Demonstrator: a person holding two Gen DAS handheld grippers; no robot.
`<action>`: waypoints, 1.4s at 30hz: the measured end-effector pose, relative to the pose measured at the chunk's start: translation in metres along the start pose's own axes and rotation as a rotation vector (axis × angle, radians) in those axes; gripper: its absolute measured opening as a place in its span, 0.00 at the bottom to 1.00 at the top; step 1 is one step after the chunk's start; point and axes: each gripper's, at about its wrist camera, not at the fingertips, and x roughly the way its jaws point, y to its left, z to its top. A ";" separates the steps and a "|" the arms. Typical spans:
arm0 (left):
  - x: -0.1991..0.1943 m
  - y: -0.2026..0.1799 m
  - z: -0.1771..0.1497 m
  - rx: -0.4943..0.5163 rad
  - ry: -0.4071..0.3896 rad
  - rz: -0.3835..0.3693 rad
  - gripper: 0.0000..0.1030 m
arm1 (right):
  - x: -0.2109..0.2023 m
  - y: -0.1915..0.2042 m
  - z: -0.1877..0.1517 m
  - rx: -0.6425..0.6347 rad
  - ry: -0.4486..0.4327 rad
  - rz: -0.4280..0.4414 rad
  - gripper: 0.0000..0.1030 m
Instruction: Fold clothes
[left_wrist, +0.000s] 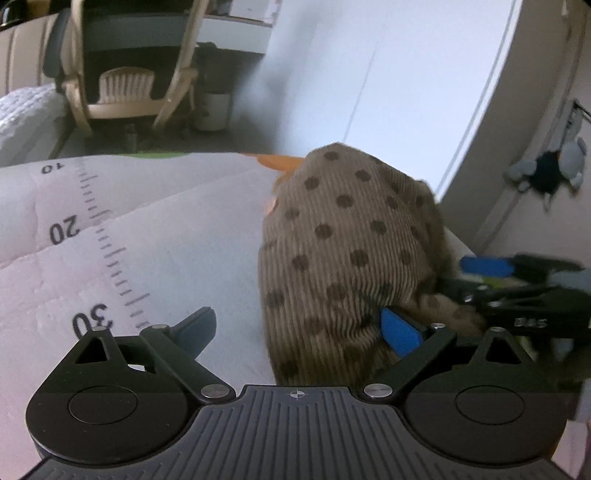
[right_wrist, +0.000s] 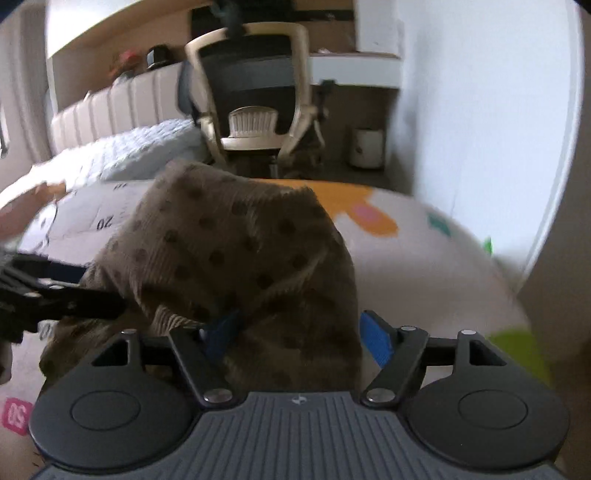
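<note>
Brown corduroy, dark-dotted: the garment (left_wrist: 343, 254) sits humped on a pale quilted mat (left_wrist: 177, 258) printed with a ruler scale. Left wrist view: the left gripper (left_wrist: 299, 325) has its fingers spread wide; the left pad hangs over bare mat, the right blue pad presses into or under the cloth's near edge, so nothing is pinched between them. The garment lies ahead and to the right of this gripper, bunched high rather than flat. The right gripper (left_wrist: 517, 291) comes in from the right edge, low against the cloth; blurred, grip not readable from here. Right wrist view: the garment (right_wrist: 240, 266) fills the centre, directly ahead of the right gripper (right_wrist: 299, 332), whose fingers also stand well apart. The left blue pad is tucked into a fold, the right pad sits just clear of the cloth's right edge. No firm hold evident. The left gripper (right_wrist: 55, 295) reaches in from the left, touching the heap. Judgement: a doubled-over seam shows, but the bundle is lumpy and unsquared, so the folding looks partway done; flattening and tidying remain.
</note>
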 end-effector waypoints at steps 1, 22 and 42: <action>-0.003 0.000 0.002 -0.004 -0.008 -0.026 0.95 | 0.000 0.000 -0.002 0.003 -0.002 0.000 0.73; 0.017 0.004 -0.010 -0.053 0.042 -0.032 0.97 | -0.050 0.009 0.019 -0.055 -0.166 0.088 0.78; -0.002 -0.005 -0.024 -0.018 0.084 -0.024 0.97 | 0.003 -0.007 0.034 0.009 -0.068 0.030 0.82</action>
